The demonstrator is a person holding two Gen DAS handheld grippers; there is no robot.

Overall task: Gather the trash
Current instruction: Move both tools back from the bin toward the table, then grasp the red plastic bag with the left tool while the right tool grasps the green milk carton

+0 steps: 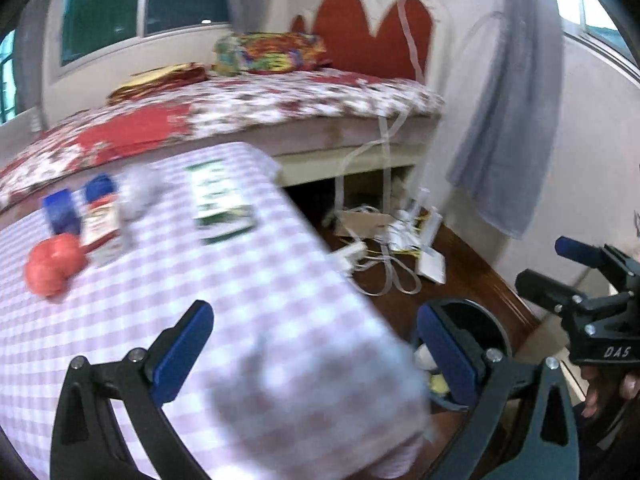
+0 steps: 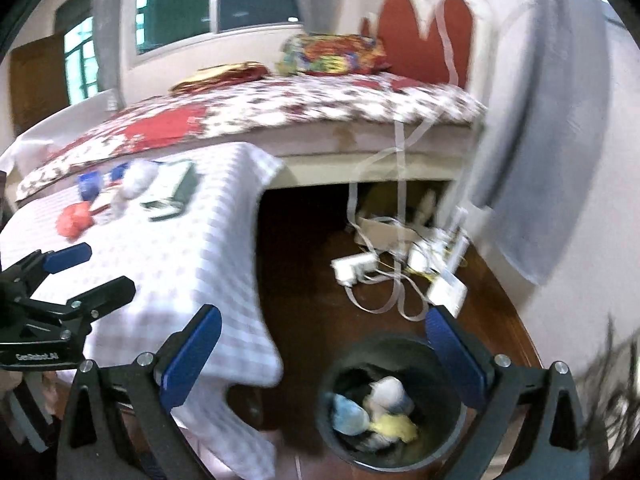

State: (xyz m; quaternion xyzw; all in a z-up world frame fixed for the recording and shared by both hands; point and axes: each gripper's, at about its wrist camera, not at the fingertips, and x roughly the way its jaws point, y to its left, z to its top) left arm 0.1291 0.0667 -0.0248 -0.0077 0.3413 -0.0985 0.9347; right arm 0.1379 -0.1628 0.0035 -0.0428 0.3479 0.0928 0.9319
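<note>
Trash (image 2: 376, 412) fills the floor bin (image 2: 436, 456) beside the checkered table (image 2: 176, 256); both tongs (image 1: 316, 344) (image 2: 324, 352) spread, empty.

on the pink-and-white checked tablecloth (image 2: 168, 264) at the far left lie one crumpled orange-red wad (image 2: 74, 220), one crumpled white wad (image 2: 134, 184), two blue-capped containers (image 1: 100, 216) and one flat green-and-white packet (image 1: 220, 204). the one round black bin (image 2: 394, 400), near on the floor, holds three visible crumpled pieces: one blue (image 2: 348, 414), one white (image 2: 390, 394), one yellow (image 2: 396, 426).
</note>
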